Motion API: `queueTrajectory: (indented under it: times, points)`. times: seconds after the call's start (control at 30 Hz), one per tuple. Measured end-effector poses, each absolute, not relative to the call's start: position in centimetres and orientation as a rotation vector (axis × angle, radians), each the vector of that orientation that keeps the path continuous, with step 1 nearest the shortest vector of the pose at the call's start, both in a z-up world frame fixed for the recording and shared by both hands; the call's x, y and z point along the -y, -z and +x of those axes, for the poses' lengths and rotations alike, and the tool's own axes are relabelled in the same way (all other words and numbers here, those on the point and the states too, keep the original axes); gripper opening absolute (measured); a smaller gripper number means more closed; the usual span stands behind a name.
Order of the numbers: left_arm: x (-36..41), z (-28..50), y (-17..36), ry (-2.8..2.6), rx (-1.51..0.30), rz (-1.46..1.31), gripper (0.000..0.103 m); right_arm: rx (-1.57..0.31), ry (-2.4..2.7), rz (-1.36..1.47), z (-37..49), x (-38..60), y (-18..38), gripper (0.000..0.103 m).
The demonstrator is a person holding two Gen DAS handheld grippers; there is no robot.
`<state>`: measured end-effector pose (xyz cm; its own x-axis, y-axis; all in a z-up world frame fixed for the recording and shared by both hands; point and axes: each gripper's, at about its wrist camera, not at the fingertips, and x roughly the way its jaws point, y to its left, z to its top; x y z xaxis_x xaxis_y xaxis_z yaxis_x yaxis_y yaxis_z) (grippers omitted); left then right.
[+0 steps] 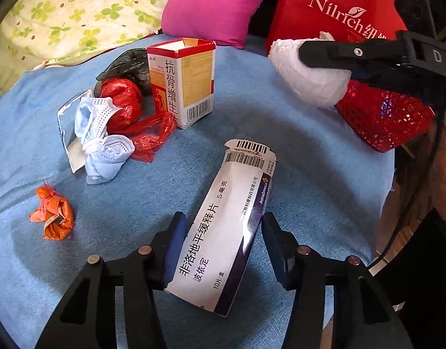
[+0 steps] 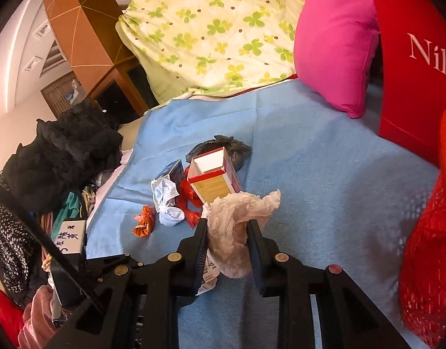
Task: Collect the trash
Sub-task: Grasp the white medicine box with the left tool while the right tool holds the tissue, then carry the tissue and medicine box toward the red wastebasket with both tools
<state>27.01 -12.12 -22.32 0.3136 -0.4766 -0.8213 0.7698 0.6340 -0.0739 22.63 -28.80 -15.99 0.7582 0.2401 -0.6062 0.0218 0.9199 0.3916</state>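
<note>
Blue cloth (image 1: 310,151) holds the trash. Far left: crumpled orange wrapper (image 1: 52,213). Next: balled face mask (image 1: 102,142) touching red plastic bag (image 1: 129,110), with upright open medicine box (image 1: 183,83) just beside. Centre: flat white pill carton (image 1: 223,229) lying between the left gripper (image 1: 223,250) fingers; left pad touches its edge, right pad apart, not clamped. Right: right gripper (image 2: 227,247) closed on a crumpled white plastic bag (image 2: 237,221), lifted near the red mesh basket (image 1: 383,116).
</note>
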Motion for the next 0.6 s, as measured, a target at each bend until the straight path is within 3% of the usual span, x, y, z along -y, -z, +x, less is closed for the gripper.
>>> queueTrajectory:
  times: [0.2,0.6]
  points:
    - [12.5,26.7,22.2,0.81,-0.94,0.328,0.055,-0.686,-0.111,0.378,22.3,28.7,15.7,0.028]
    - [13.6,26.3,20.1,0.793,-0.867,0.267,0.044,-0.629,-0.103,0.355,21.6,28.7,14.8,0.028]
